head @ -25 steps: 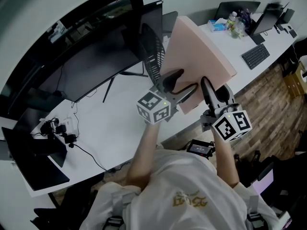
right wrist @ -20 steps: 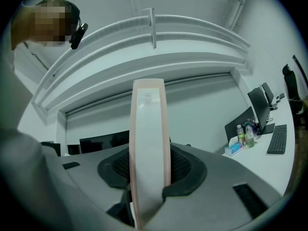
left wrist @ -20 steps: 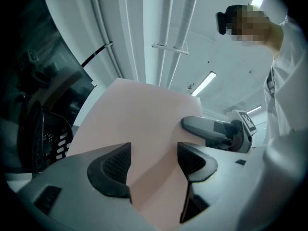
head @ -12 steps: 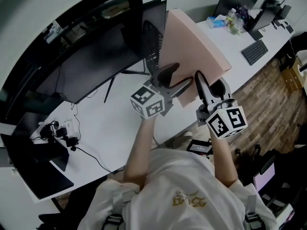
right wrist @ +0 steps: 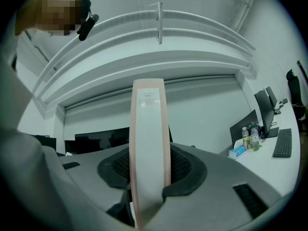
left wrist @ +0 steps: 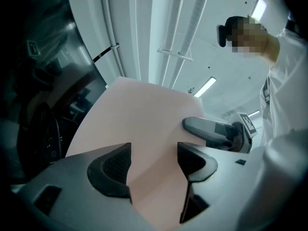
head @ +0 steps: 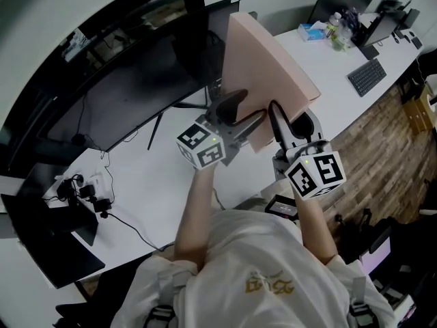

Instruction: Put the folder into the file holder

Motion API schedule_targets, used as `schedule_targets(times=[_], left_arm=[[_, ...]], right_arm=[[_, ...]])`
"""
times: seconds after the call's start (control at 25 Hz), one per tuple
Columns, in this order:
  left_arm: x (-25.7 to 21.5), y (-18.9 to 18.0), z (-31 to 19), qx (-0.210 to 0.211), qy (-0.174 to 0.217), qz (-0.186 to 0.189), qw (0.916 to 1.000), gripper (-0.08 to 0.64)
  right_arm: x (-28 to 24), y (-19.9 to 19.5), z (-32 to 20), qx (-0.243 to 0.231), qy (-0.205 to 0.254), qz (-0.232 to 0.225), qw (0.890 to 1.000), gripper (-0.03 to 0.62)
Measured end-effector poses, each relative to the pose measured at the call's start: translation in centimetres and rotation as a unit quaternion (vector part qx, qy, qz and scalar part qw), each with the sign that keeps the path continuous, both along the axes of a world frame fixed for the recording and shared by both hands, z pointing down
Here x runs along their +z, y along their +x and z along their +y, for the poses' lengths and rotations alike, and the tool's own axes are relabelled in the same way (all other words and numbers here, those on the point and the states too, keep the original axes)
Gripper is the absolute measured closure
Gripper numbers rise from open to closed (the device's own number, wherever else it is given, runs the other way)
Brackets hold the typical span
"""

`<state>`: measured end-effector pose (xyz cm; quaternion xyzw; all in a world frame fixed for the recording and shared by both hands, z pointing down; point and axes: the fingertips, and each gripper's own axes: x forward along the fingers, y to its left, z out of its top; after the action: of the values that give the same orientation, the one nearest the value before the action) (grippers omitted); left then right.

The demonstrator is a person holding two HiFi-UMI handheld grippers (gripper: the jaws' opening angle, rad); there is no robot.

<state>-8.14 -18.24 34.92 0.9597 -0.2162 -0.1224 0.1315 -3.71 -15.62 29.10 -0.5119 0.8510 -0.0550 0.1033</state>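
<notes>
A thick pink folder is held upright above the white desk, its lower edge between both grippers. My right gripper is shut on the folder's white spine, both pads pressing its sides. My left gripper stands open at the folder's lower left corner. The pink cover shows past its jaws and neither pad presses on it. The black mesh file holder stands just behind the folder's left edge, partly hidden; its mesh also shows in the left gripper view.
A big dark monitor on a stand fills the desk's back left. The white desk carries cables and a power strip at the left. A keyboard, bottles and a tissue box lie far right.
Both grippers and the folder have moved left and a little away, nearer the file holder and monitor. The grip of the right gripper has not changed; the left stays open.
</notes>
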Motion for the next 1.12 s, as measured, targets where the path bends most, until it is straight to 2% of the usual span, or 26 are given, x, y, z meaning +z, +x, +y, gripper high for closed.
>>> schedule_targets(times=[0.32,1.12], left_arm=[[0.5,-1.2,-1.7,-0.013,-0.007,0.008,0.9999,0.245],[2.8,-2.9,-4.1,-0.024,-0.04,0.016,0.9988,0.249]], right_arm=[[0.5,-1.0,-1.8,-0.006,-0.007,-0.009,1.0,0.426],[2.7,-2.3,-3.7,0.009,0.026,-0.021,0.999,0.426]])
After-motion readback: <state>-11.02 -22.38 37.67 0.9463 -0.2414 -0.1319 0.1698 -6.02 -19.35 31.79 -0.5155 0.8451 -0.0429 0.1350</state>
